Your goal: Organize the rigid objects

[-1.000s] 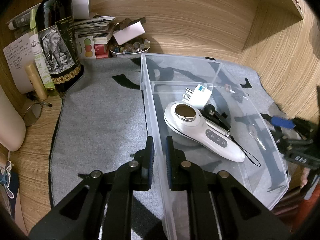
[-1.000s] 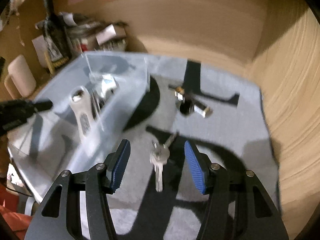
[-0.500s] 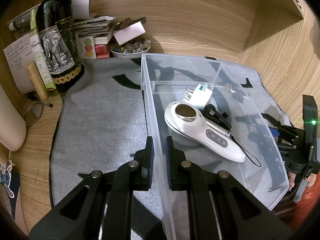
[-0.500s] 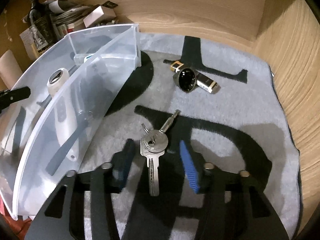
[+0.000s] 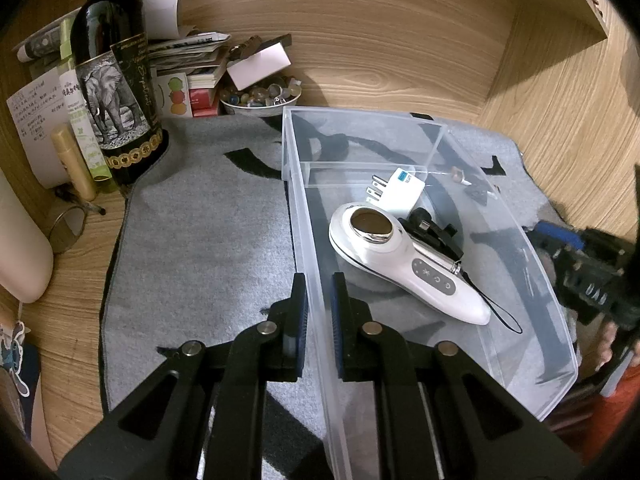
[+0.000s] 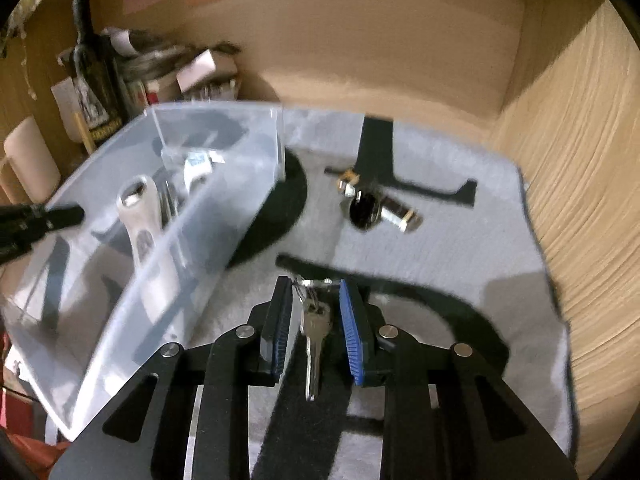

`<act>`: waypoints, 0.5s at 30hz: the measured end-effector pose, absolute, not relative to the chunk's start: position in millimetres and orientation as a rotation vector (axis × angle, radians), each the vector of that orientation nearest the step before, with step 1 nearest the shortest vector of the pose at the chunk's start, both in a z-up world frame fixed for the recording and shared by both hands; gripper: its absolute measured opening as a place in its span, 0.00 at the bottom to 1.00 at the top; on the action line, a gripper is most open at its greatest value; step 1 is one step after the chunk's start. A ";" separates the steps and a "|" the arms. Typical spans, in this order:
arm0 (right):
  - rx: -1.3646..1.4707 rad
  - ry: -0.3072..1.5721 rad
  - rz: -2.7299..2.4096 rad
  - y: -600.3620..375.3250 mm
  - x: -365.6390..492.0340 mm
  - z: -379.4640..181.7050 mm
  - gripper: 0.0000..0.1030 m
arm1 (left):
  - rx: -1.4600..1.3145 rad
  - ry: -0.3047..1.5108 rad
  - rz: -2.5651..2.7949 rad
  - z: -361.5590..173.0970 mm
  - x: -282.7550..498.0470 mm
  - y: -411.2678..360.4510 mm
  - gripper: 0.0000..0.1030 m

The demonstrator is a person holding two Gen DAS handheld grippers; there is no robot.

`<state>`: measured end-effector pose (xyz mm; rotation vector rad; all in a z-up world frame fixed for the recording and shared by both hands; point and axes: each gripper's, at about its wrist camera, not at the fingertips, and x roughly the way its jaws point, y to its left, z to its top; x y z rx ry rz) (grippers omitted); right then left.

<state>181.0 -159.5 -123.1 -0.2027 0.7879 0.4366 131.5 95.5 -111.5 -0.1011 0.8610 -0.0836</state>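
Presently the left gripper (image 5: 319,280) is closed on the near side wall of the clear plastic bin (image 5: 436,136), one finger outside the wall and one inside. The bin rests on a grey mat (image 5: 200,224) with black markings, which covers the wooden bench (image 5: 76,264). Inside the bin lie a white handheld device (image 5: 400,264) with a round metal head and a row of buttons, a white plug adapter (image 5: 400,190) just behind it, and a small black item (image 5: 434,232) touching the device's far side; its kind cannot be determined. A thin black cord (image 5: 500,312) trails from the device's handle end.

The right gripper (image 6: 313,292) holds a bunch of keys (image 6: 314,328) between its blue pads (image 6: 352,332). The jaws are narrowed about the key ring at the tips, and one silver key hangs down between the fingers. The view is motion-blurred, so actual pad contact cannot be confirmed. The keys are above the mat, just to the right of the bin's outer wall. Farther off on the mat lies a wristwatch (image 6: 376,204) with a dark dial, well apart from the keys.

At the back left corner of the bench stand a dark wine bottle (image 5: 112,76) with an elephant label, a stack of papers and booklets (image 5: 192,56), and a bowl of glass beads (image 5: 260,98).
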 end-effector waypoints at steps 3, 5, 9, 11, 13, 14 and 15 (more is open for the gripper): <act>-0.188 0.744 0.460 -161.0 178.9 -102.9 0.01 | -0.101 0.861 -0.084 -111.4 131.5 95.5 0.10; -0.190 0.712 0.462 -157.5 177.5 -91.9 0.01 | -0.101 0.861 -0.084 -111.4 131.5 95.4 0.10; -0.190 0.687 0.482 -155.1 176.6 -78.8 0.03 | -0.105 0.860 -0.085 -111.7 131.7 96.0 0.10; -0.208 0.704 0.469 -152.4 178.1 -84.3 0.10 | -0.103 0.860 -0.085 -111.6 131.9 95.8 0.10; -0.230 0.757 0.466 -150.7 181.4 -97.7 0.24 | -0.106 0.858 -0.085 -111.7 131.8 96.5 0.10; -0.234 0.790 0.464 -150.2 183.6 -108.1 0.37 | -0.107 0.857 -0.086 -111.4 131.7 96.3 0.10; -0.238 0.820 0.462 -150.1 186.0 -118.1 0.43 | -0.109 0.856 -0.086 -111.4 131.6 96.7 0.10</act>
